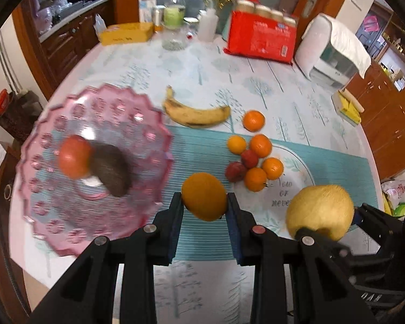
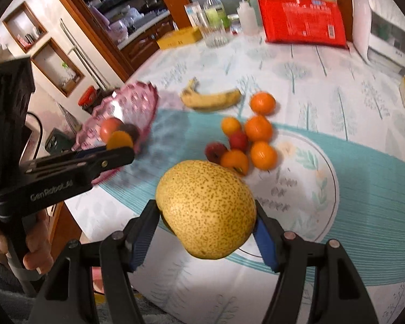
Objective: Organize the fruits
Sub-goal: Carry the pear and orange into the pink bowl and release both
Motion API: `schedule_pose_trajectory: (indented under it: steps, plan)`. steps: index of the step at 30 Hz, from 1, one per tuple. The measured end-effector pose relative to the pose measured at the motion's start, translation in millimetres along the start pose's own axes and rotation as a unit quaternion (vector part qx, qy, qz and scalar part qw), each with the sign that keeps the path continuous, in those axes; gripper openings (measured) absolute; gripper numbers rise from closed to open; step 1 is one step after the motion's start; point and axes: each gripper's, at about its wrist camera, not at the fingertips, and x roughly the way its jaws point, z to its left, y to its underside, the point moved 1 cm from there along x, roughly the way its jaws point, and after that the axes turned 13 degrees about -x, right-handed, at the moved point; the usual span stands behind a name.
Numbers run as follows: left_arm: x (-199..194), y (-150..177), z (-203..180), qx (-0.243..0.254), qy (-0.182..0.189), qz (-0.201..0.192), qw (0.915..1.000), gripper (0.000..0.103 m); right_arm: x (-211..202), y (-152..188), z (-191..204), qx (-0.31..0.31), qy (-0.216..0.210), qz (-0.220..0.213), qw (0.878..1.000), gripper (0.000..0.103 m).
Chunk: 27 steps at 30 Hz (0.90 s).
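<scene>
My left gripper (image 1: 204, 202) is shut on an orange (image 1: 204, 200), held above the teal placemat (image 1: 197, 145). My right gripper (image 2: 205, 217) is shut on a large speckled yellow pear (image 2: 206, 213), also lifted off the table; the same pear (image 1: 320, 212) shows at the right of the left wrist view. A pink glass fruit plate (image 1: 67, 216) at the left holds a red-orange fruit (image 1: 74, 155) and a brown fruit (image 1: 110, 170). A banana (image 1: 195, 113) lies beyond the mat. Several small oranges (image 1: 260, 145) and red fruits (image 1: 235, 171) cluster on the mat.
At the table's far edge stand a red package (image 1: 262, 36), a yellow box (image 1: 125, 33), bottles (image 1: 174, 13) and a glass bowl (image 1: 174, 41). A white appliance (image 1: 329, 46) sits at the far right. A hand (image 2: 37, 259) grips the left gripper's handle.
</scene>
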Motion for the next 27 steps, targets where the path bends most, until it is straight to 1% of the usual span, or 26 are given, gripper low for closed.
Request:
schedule_pose_trajectory:
  steps: [5,7,11,15,21,24,27]
  plan:
    - [-37,-12,44,-0.006,-0.011,-0.016,0.9998,0.030,-6,-27,34,-0.006,-0.002,-0.026,1.000,0.067]
    - [-45,-16,60,-0.010,-0.016,-0.021,0.9996,0.030,-4,-38,49,-0.010,-0.004,-0.033,0.999,0.067]
    - [-61,-26,99,-0.022,-0.021,-0.029,0.9991,0.030,4,-56,82,-0.024,-0.006,-0.038,0.999,0.067]
    - [-72,-39,141,-0.032,-0.025,-0.034,0.9986,0.030,20,-71,117,-0.039,-0.010,-0.035,0.999,0.067]
    - [-70,-51,182,-0.016,-0.030,-0.024,0.9992,0.030,54,-86,153,-0.035,-0.010,-0.029,0.999,0.067]
    - [-60,-57,201,-0.003,-0.030,-0.011,0.9995,0.030,74,-92,169,-0.039,0.003,-0.021,0.999,0.067]
    - [-48,-62,210,0.006,-0.030,0.001,0.9995,0.030,95,-96,179,-0.042,0.012,-0.006,0.999,0.067]
